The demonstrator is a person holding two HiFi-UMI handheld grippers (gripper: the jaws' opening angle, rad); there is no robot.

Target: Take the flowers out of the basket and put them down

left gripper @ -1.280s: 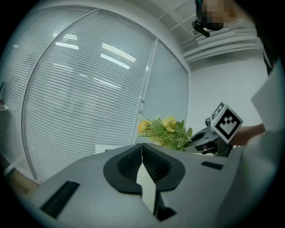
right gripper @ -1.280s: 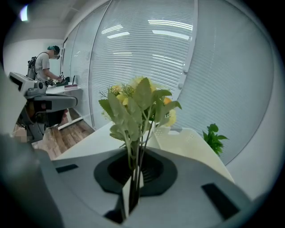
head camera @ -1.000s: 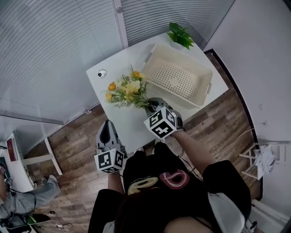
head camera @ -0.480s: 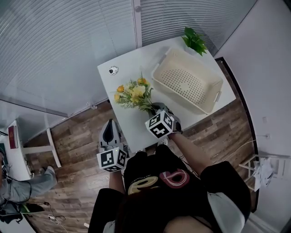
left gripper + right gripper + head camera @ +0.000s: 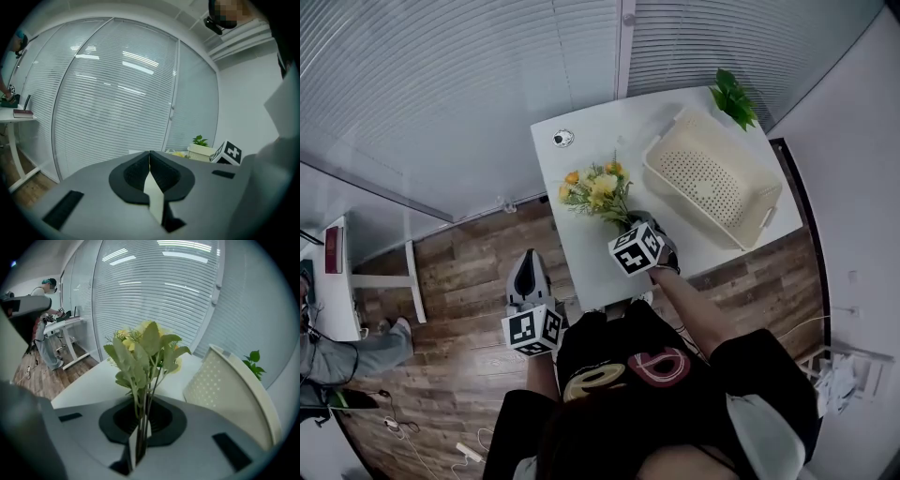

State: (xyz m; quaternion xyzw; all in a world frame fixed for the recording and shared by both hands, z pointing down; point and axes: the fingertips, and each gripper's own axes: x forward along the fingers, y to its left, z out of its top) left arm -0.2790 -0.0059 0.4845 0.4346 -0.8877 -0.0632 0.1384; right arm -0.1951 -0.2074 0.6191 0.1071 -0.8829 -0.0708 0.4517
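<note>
1. Setting: a white rectangular table (image 5: 592, 258) stands on a wood-plank floor in front of glass walls with slatted blinds.
2. Task item: the bunch of yellow and orange flowers with green leaves (image 5: 595, 187) is out of the cream perforated plastic basket (image 5: 703, 173). It hangs over the bare tabletop just left of the basket, which is empty.
3. Step in hand, as judged: the put-down phase. Whether the blooms touch the table cannot be determined.
4. Right gripper (image 5: 139, 434): the jaws are clamped narrow on the green stems.
5. Next move, as judged: lower the bunch until it lies on the table clear of the basket wall, then part the jaws and withdraw along the stems.
6. Right arm pose: the forearm reaches over the near table edge and the gripper tilts downward, blooms pointing far-left.
7. Left gripper (image 5: 149, 161): the jaws are pressed together with nothing between them. It is held about level over the floor, near and left of the table.
</note>
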